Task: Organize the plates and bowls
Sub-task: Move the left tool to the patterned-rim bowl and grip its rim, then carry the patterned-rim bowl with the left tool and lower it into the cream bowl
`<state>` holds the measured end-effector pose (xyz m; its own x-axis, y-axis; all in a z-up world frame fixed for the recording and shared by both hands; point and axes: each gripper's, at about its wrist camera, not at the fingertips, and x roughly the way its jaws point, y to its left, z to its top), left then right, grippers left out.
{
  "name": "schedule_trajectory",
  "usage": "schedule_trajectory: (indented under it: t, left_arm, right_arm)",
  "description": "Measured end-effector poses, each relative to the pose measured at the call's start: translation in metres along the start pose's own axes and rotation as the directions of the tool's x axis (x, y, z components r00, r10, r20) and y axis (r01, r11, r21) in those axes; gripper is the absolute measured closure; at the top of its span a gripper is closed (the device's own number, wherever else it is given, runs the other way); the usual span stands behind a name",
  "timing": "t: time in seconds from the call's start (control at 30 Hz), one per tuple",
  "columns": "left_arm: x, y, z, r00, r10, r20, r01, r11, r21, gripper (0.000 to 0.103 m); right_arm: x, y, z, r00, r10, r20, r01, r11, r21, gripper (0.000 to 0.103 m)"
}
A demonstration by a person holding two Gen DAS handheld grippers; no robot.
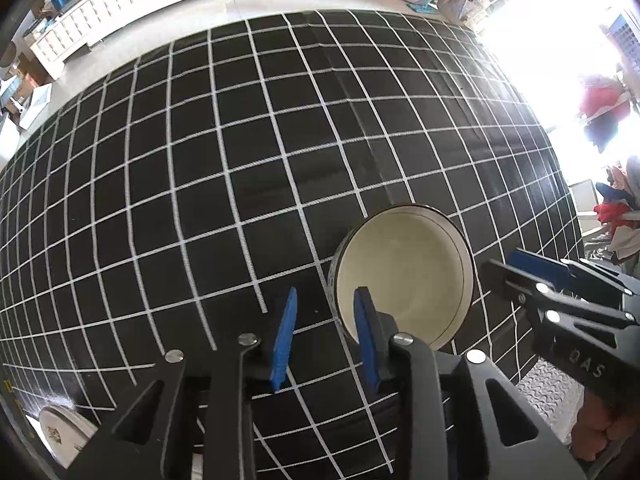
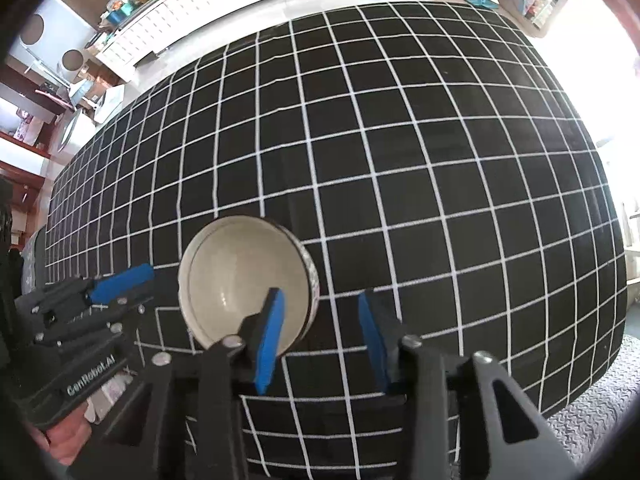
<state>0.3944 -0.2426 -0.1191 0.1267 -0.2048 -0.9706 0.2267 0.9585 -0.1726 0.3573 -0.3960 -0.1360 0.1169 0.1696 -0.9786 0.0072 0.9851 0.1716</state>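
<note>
— Cream-glazed bowl (image 1: 404,276), dark line at the rim: where is it?
— Upright on the black grid tablecloth (image 1: 200,160), near its front edge, between both grippers.
— And the jaws?
— Left gripper (image 1: 326,340) spread apart, empty; right gripper (image 2: 320,340) likewise parted, holding nothing.
— Anything else?
— A patterned plate (image 1: 60,436) at the left wrist view's lower-left corner.

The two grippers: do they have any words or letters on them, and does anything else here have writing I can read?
"GenRobot.AI": on the black body of the left gripper, seen from the right wrist camera.
"DAS", perhaps cut off: on the body of the right gripper, seen from the left wrist camera.
The bowl shows no writing.
The plate has a small picture, too blurred to read.
</note>
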Motion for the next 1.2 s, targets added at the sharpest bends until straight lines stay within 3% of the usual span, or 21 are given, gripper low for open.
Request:
schedule_trajectory:
  t: [0.2, 0.5, 0.77, 1.2]
  left_arm:
    - [0.011, -0.002, 0.0, 1.0, 0.002, -0.011, -0.002, 1.0, 0.013, 0.088]
    - [0.023, -0.008, -0.003, 1.0, -0.003, -0.02, 0.004, 0.999, 0.043, 0.094]
    - [0.046, -0.029, -0.005, 1.0, 0.007, -0.028, -0.006, 0.998, 0.064, 0.095]
    - [0.048, -0.027, -0.018, 0.999, 0.008, -0.034, -0.006, 0.999, 0.054, 0.097]
  right_arm:
    - [0.013, -0.006, 0.0, 0.999, 0.027, -0.036, -0.027, 0.999, 0.019, 0.082]
    - [0.021, -0.005, -0.005, 0.996, 0.055, -0.069, -0.053, 0.998, 0.032, 0.092]
    - [0.02, 0.001, -0.006, 0.998, 0.031, -0.047, -0.03, 0.999, 0.035, 0.093]
    - [0.017, 0.013, -0.018, 0.999, -0.007, -0.048, 0.01, 0.998, 0.064, 0.094]
